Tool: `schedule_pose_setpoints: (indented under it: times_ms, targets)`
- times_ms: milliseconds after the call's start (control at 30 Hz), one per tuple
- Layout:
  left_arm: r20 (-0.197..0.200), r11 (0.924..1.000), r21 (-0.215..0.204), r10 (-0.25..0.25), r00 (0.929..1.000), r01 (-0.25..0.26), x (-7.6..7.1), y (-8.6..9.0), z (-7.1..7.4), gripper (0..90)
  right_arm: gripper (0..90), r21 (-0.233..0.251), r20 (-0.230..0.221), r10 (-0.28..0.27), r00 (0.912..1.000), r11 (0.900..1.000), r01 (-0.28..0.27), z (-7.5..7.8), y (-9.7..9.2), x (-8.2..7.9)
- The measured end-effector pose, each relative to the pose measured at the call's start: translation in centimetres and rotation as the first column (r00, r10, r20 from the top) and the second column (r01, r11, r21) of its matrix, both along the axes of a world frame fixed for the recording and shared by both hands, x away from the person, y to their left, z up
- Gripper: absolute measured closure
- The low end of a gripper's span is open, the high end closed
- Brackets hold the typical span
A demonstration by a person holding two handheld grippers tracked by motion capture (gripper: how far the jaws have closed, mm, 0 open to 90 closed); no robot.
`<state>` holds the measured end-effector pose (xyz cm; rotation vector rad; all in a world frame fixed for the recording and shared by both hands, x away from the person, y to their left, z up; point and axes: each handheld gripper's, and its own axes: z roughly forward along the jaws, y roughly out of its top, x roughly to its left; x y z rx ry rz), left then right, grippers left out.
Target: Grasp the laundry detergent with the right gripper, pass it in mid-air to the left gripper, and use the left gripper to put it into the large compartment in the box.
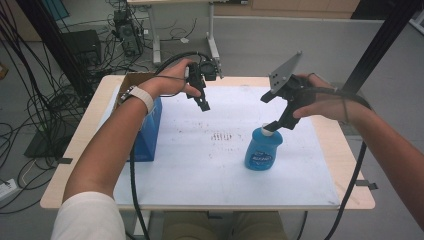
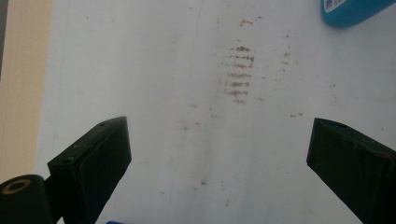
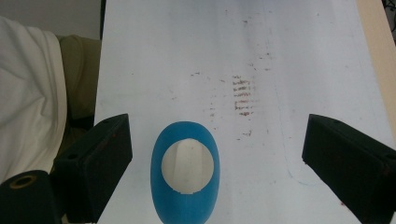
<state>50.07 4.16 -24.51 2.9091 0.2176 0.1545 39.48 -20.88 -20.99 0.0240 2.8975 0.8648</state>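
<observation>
The right hand-held gripper (image 1: 272, 126) hangs released directly over the white cap (image 3: 187, 166) of the upright blue bottle (image 1: 263, 149), its jaws spread wide to either side without touching it. The bottle stands on the white surface (image 1: 200, 170) at about four o'clock from centre; its label carries white lettering too small to read. The left hand-held gripper (image 1: 204, 105), also released and holding nothing, hovers at eleven o'clock above brown smudges (image 2: 239, 70). A blue box (image 1: 150, 132) stands at nine o'clock.
</observation>
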Motion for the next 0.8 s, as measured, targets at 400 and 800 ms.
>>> schedule_pose_setpoints:
  times_ms: [400,800]
  targets:
    - [-0.003,1.0000,0.005,-0.005,1.0000,0.005,0.0,-0.1,-0.2,7.0,8.0,-0.006,-0.005,-0.007,1.0000,1.0000,0.007,-0.4,-1.1,-0.4]
    - [0.002,0.9999,0.010,-0.002,1.0000,0.002,-0.1,0.1,-0.2,7.0,8.0,-0.014,-0.003,-0.017,0.9999,0.9998,0.017,-0.6,-2.0,-0.6]
